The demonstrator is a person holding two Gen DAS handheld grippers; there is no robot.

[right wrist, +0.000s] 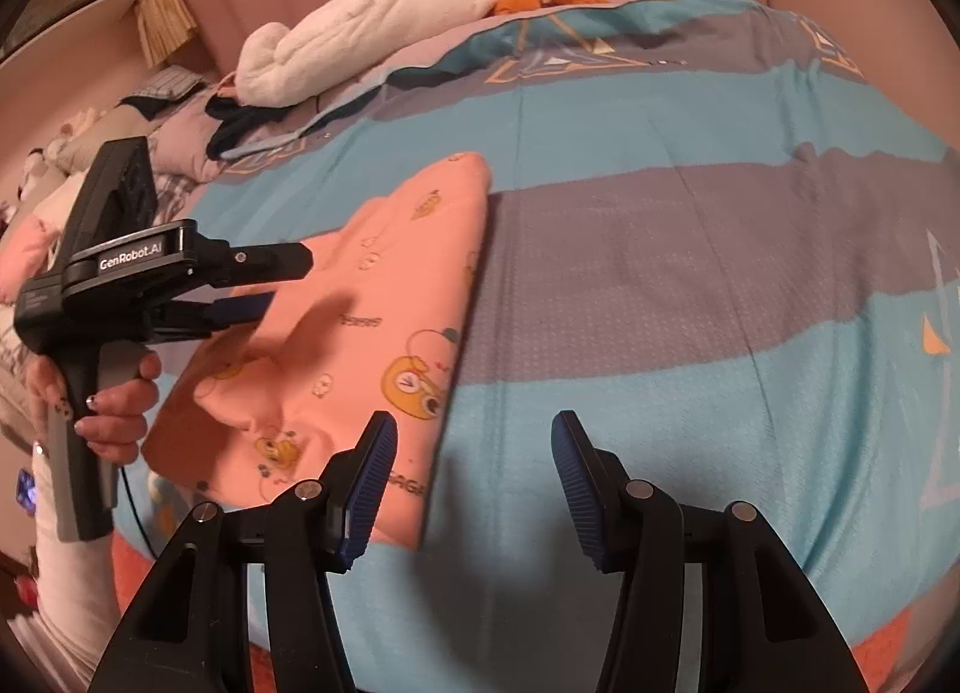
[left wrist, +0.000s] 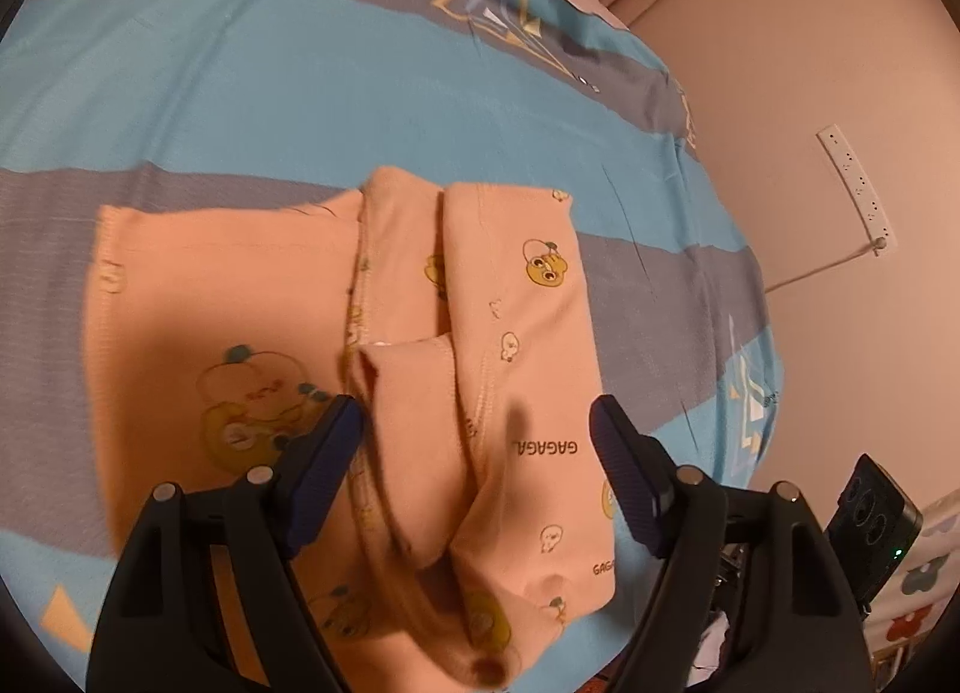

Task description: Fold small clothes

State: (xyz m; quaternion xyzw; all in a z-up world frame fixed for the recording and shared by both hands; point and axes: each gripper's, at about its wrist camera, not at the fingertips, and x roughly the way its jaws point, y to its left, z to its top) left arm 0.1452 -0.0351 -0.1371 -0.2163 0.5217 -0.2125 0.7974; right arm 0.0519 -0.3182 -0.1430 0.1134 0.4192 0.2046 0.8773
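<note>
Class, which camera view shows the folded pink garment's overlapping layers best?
The left wrist view: the pink garment lies straight below the camera, its folded flaps and seams plain. The right wrist view shows the same garment from one side, partly behind the left gripper.

1. Small pink garment [left wrist: 372,345], soft cotton, printed with yellow cartoon faces and small "GAGAGA" lettering.
2. Lies flat on a blue-and-grey striped bedspread [left wrist: 240,81], partly folded.
3. One side panel is turned over the middle; a cuffed sleeve [left wrist: 414,387] rests in the fold.
4. Seams and the inside face show at the centre.
</note>
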